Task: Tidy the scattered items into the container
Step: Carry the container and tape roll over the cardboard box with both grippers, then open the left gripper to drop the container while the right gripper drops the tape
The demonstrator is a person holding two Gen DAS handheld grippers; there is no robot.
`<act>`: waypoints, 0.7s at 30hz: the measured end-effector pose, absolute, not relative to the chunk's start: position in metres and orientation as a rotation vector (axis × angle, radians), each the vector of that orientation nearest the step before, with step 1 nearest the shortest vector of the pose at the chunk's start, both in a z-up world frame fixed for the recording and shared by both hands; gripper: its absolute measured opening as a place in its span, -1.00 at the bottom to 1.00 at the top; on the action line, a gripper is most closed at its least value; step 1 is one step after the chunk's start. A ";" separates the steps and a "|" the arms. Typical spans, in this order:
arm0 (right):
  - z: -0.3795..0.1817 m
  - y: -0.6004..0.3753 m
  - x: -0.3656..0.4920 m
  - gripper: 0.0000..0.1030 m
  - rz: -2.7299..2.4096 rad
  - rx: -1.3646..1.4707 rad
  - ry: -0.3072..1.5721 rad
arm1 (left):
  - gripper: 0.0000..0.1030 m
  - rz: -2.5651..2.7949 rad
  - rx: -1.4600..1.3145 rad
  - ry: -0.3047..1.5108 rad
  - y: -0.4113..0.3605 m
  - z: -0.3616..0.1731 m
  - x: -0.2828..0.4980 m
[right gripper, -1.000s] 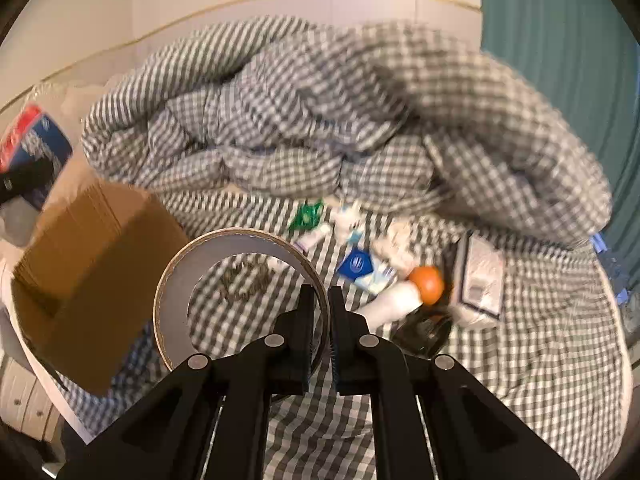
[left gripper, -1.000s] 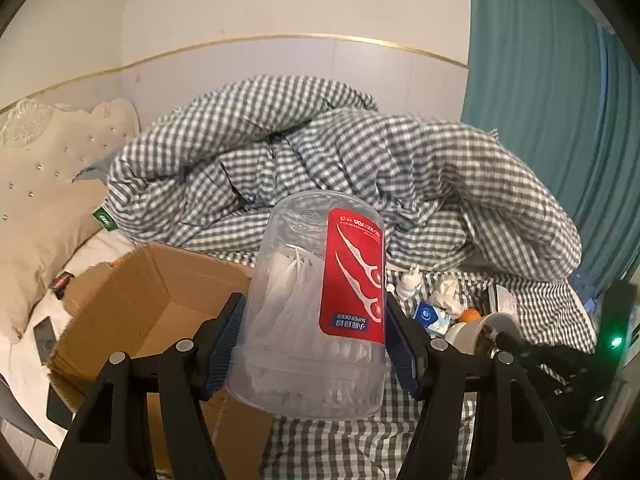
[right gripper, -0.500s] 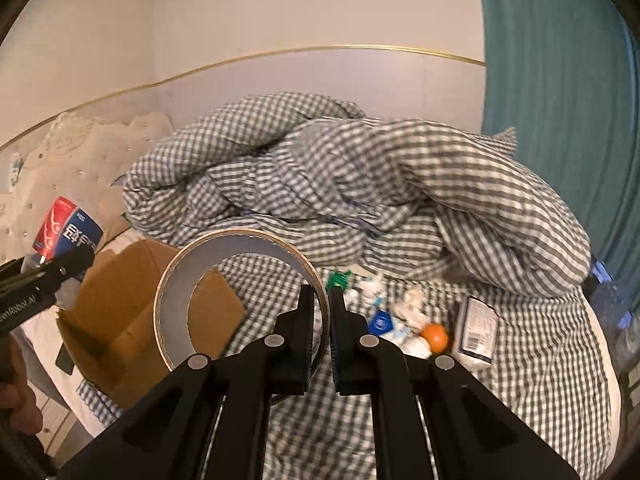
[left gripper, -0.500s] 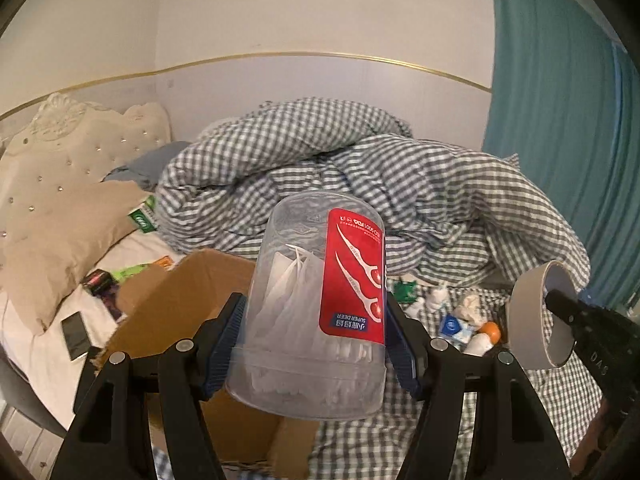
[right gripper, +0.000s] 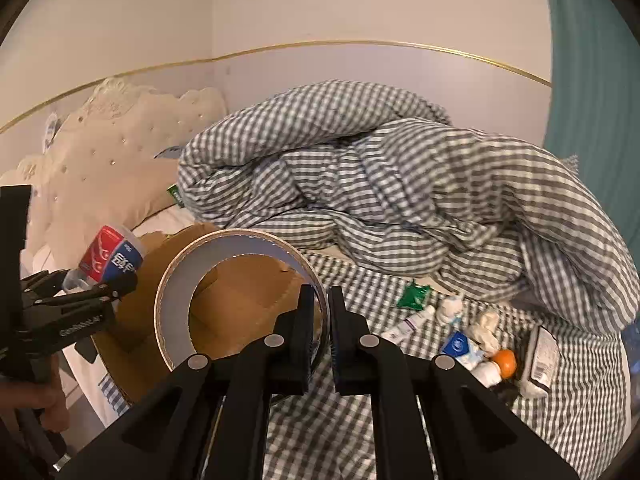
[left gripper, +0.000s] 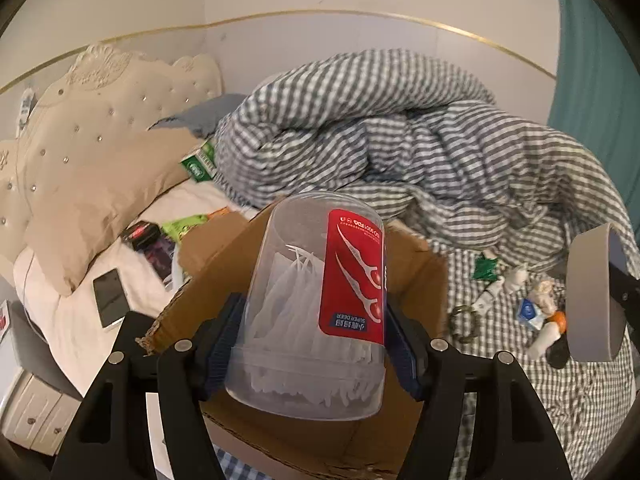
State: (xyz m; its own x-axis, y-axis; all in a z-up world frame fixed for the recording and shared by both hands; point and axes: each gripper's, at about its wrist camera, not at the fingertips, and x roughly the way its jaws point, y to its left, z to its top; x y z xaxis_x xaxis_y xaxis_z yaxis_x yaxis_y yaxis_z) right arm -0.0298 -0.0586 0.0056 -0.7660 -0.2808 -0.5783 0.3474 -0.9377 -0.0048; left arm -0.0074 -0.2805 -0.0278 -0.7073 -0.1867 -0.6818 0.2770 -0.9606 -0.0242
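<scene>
My left gripper is shut on a clear tub of floss picks with a red label and holds it over the open cardboard box. My right gripper is shut on the rim of a roll of tape, held in front of the box. The tape also shows at the right edge of the left wrist view. The tub and left gripper show at the left of the right wrist view. Several small items lie scattered on the checked sheet.
A bunched checked duvet lies behind the items. A beige pillow, a phone and packets lie left of the box. An orange-capped white bottle and a flat pack lie at right. A teal curtain hangs at right.
Both grippers have moved left toward the box with their loads. The tub is now over the box opening, and the tape roll has come up beside the box.
</scene>
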 end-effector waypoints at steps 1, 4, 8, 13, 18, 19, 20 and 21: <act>0.004 -0.064 -0.032 -0.86 -2.660 0.850 0.163 | 0.33 -2.680 1.056 0.191 -0.285 -0.030 -0.007; -0.001 -0.078 -0.038 -0.86 -2.637 0.858 0.175 | 0.80 -2.677 1.035 0.186 -0.291 -0.029 -0.006; -0.007 -0.095 -0.048 -0.86 -2.609 0.865 0.199 | 0.98 -2.677 0.962 0.162 -0.296 -0.020 -0.001; -0.020 -0.117 -0.058 -0.86 -2.569 0.890 0.227 | 1.00 -2.651 0.933 0.171 -0.310 -0.015 0.006; -0.034 -0.143 -0.070 -0.86 -2.529 0.919 0.266 | 1.00 -2.616 0.919 0.176 -0.325 -0.012 0.019; -0.036 -0.149 -0.072 -0.86 -2.519 0.923 0.272 | 1.00 -2.614 0.915 0.180 -0.327 -0.012 0.020; -0.038 -0.153 -0.073 -0.86 -2.511 0.926 0.275 | 1.00 -2.609 0.912 0.186 -0.330 -0.011 0.022; -0.039 -0.157 -0.074 -0.85 -2.504 0.928 0.277 | 1.00 -2.604 0.909 0.195 -0.334 -0.010 0.024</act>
